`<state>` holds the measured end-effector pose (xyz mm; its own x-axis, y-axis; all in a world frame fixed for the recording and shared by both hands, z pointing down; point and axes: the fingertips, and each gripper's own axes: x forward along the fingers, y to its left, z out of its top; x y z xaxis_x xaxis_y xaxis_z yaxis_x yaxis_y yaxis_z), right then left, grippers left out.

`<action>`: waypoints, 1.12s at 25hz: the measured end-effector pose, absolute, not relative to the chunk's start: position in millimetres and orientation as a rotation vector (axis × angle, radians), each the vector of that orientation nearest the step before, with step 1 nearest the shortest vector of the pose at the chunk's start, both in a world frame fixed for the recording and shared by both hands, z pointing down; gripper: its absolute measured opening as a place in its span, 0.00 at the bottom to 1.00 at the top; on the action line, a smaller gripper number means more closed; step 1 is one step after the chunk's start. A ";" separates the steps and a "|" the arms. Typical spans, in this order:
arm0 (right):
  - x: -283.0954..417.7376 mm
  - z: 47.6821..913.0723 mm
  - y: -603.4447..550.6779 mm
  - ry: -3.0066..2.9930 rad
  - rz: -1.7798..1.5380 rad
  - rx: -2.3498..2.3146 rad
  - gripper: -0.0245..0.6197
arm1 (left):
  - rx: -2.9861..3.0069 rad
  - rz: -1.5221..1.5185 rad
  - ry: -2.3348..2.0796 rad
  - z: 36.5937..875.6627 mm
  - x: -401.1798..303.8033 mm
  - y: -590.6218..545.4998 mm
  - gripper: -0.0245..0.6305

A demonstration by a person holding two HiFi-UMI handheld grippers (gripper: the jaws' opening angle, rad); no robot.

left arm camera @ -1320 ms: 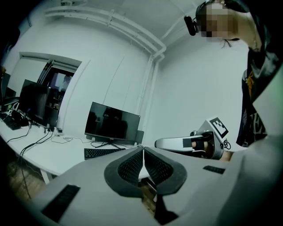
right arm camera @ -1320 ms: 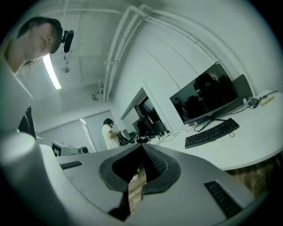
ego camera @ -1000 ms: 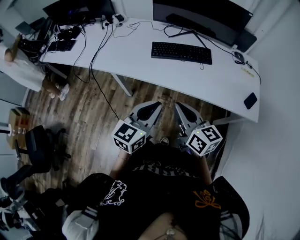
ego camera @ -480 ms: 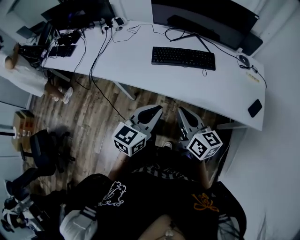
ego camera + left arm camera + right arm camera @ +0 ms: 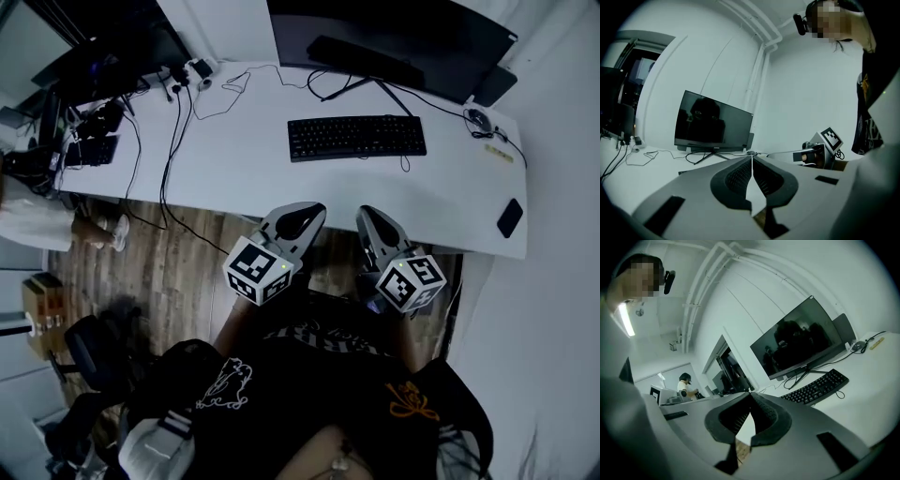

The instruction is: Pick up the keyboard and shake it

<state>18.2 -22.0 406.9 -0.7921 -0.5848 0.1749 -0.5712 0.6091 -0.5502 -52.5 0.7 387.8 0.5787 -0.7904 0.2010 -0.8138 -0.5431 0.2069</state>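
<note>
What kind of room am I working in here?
Probably an office or lab workstation: a long white desk carries a black keyboard and a large dark monitor, with loose cables running off its left end to more equipment.

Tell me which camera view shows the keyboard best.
The head view: the whole keyboard lies in plain sight on the white desk, seen from above. The right gripper view shows it slantwise, at a low angle. In the left gripper view I cannot make it out.
</note>
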 end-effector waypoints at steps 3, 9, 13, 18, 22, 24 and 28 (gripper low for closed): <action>-12.2 403.0 -56.2 2.768 -0.939 -1.066 0.06 | 2.563 0.129 -1.286 385.1 -88.9 -34.4 0.07; -59.9 409.9 -103.3 2.738 -0.944 -1.179 0.06 | 2.573 0.120 -1.228 392.6 -148.0 -85.8 0.07; -72.2 420.1 -122.3 2.700 -0.935 -1.279 0.06 | 2.590 0.142 -1.166 406.4 -170.4 -106.0 0.07; -64.1 435.2 -138.0 2.637 -0.961 -1.425 0.06 | 2.584 0.161 -1.125 426.9 -189.8 -132.4 0.07; -37.5 449.6 -141.7 2.564 -1.001 -1.534 0.06 | 2.564 0.200 -1.072 444.8 -184.3 -147.0 0.07; -22.1 455.1 -147.4 2.537 -1.009 -1.579 0.06 | 2.564 0.220 -1.048 451.5 -178.2 -154.8 0.07; 14.8 465.8 -166.3 2.513 -1.005 -1.662 0.06 | 2.543 0.249 -1.044 461.5 -166.0 -174.4 0.07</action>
